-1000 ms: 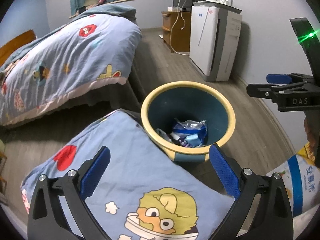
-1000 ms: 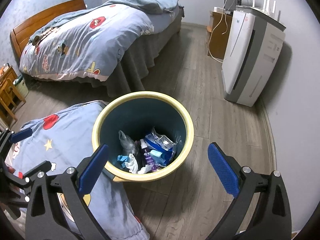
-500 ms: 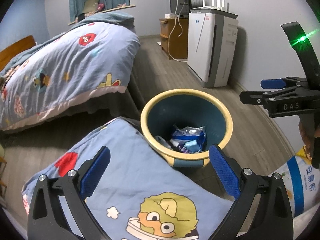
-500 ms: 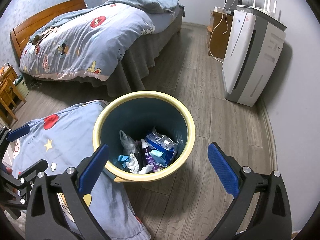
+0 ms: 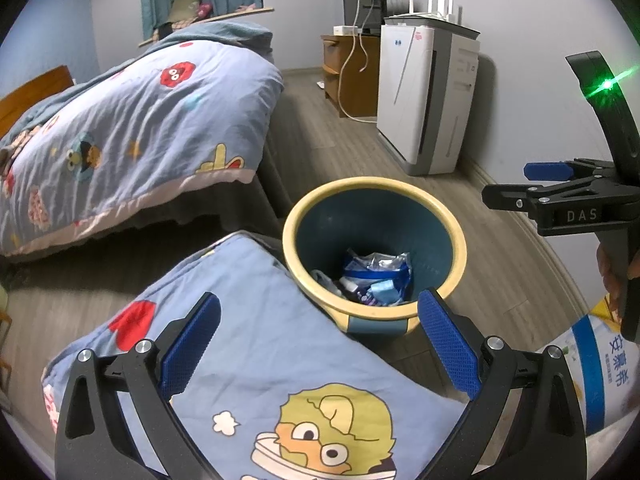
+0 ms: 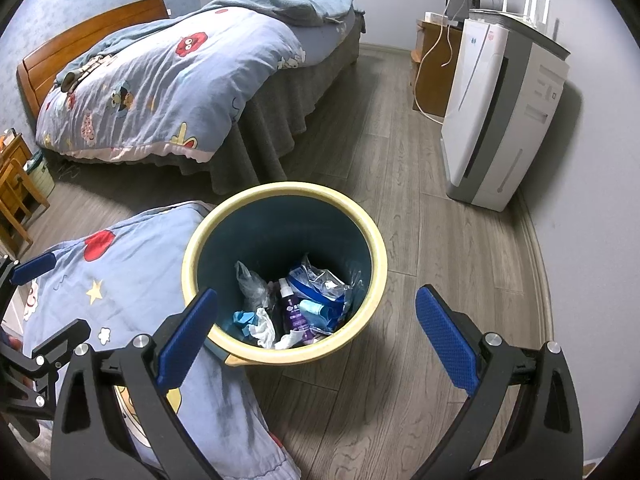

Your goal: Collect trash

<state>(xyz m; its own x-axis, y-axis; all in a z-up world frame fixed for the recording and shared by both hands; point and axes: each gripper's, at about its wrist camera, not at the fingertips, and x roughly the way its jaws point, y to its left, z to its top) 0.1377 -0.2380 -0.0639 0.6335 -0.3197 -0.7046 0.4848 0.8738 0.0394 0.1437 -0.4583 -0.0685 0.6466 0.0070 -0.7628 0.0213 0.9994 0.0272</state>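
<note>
A round bin (image 5: 456, 240) (image 6: 376, 248) with a yellow rim and dark blue inside stands on the wood floor. Trash lies in it: blue plastic wrappers (image 5: 380, 276) (image 6: 320, 284), a small purple spray bottle (image 6: 294, 312), crumpled white tissue (image 6: 264, 326) and a clear bag (image 6: 250, 284). My left gripper (image 5: 320, 344) is open and empty above a cartoon-print pillow (image 5: 248, 320), with the bin just beyond its fingertips. My right gripper (image 6: 316, 338) is open and empty, hovering over the bin's near rim. It also shows side-on in the left wrist view as the right gripper (image 5: 560, 188).
A bed with a blue cartoon quilt (image 6: 168, 80) fills the far left. A white air purifier (image 6: 496, 120) and a wooden cabinet (image 5: 352, 76) stand along the right wall. A white and blue packet (image 5: 596, 364) lies at the lower right. A wooden chair (image 6: 16, 188) is at the far left.
The left wrist view has pulled back a little, so the bin sits slightly farther from its fingertips. The right gripper has barely shifted. Both stay open.
</note>
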